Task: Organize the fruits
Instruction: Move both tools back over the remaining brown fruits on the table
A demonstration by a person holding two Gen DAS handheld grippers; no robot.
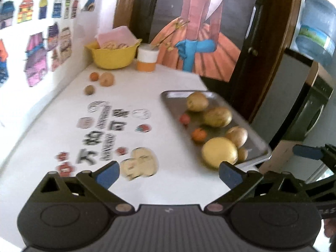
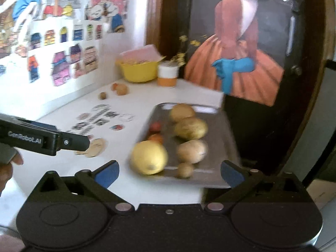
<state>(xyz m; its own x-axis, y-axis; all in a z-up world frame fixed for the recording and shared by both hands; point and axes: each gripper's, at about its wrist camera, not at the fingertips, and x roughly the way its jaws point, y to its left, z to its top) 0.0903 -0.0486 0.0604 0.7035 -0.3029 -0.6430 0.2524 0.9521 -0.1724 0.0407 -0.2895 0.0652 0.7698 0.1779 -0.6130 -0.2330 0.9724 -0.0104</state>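
Observation:
A metal tray (image 1: 176,105) (image 2: 218,130) lies at the table's right edge. It holds a large yellow fruit (image 1: 219,153) (image 2: 149,157), three brown fruits (image 1: 217,116) (image 2: 190,128), a small brown one (image 2: 184,170), a small red one (image 1: 184,118) and an orange one (image 1: 198,134). Three loose fruits rest far back on the table: an orange one (image 1: 94,76), a brown one (image 1: 107,79) and a small brown one (image 1: 89,89). My left gripper (image 1: 169,175) hovers open over the table, left of the tray. My right gripper (image 2: 169,175) is open just before the tray's near edge, holding nothing.
A yellow bowl (image 1: 114,55) with pink paper and a white-and-orange cup (image 1: 147,57) stand at the back corner. Stickers (image 1: 105,126) cover the white tabletop. A sticker wall runs along the left. A dark door with a poster (image 1: 199,31) and a water jug (image 1: 317,27) are on the right.

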